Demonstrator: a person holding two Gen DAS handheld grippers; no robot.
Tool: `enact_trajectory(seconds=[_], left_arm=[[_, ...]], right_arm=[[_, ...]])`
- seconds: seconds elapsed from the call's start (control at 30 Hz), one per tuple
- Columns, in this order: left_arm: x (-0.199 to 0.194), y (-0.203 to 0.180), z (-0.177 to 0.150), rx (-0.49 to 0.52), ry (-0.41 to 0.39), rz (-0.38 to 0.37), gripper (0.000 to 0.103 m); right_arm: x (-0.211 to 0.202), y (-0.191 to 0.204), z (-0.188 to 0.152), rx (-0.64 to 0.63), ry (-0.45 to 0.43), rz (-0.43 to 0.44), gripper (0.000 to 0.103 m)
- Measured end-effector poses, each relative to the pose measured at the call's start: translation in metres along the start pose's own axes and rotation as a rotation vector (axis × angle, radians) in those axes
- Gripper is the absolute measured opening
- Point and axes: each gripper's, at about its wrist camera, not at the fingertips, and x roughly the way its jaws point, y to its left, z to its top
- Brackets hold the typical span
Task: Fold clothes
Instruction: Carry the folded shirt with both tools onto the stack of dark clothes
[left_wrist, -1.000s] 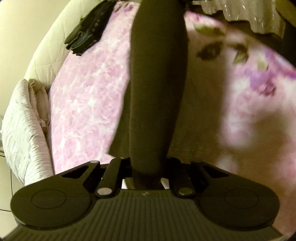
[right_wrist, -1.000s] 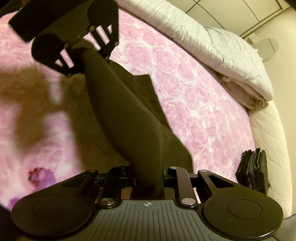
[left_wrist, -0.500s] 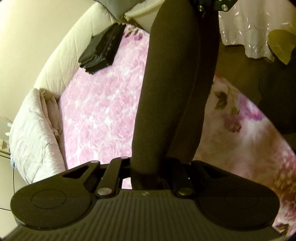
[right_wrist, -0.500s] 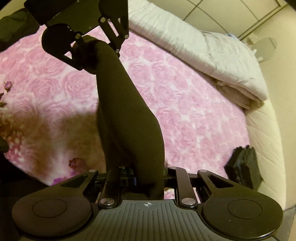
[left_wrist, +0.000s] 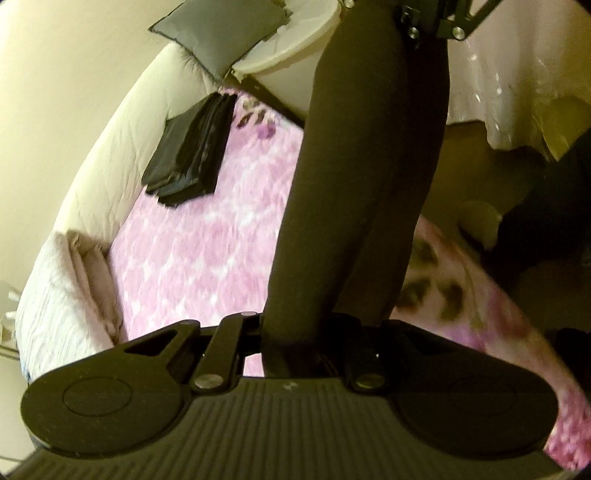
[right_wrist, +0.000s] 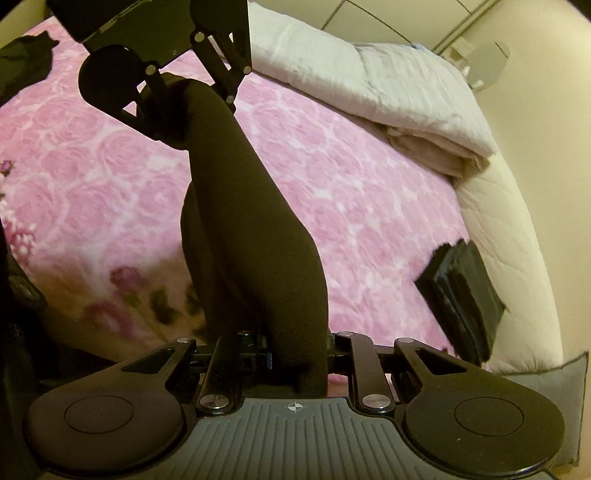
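Gripping one dark garment (left_wrist: 354, 192), two claws, left claw (left_wrist: 295, 347) and right claw (right_wrist: 299, 358), above one stack (right_wrist: 461, 295).

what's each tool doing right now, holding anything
Left tool: shut on the dark garment.
Right tool: shut on the same dark garment, at its other end.

Both grippers (right_wrist: 299, 365) clamp dark garment (right_wrist: 251, 236) above bed (right_wrist: 351, 192).
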Motion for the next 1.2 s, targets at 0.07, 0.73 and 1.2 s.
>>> enact_trajectory(seconds=[0.07, 0.73, 1.2], left_arm=[[0.018, 0.012, 0.034, 0.003, -0.004, -0.003, 0.011], [0.156, 0.181, 0.244, -0.117, -0.106, 0.059, 0.011], [0.264, 0.326, 0.303, -0.135, -0.132, 0.125, 0.011]], right_arm=[[0.001, -0.028, -0.021, 0.020, -0.004, -0.002, 0.019], [0.034, -0.318, -0.131, -0.025, -0.017, -0.082, 0.019], [0.110, -0.493, -0.112, -0.071, -0.022, -0.099, 0.019]])
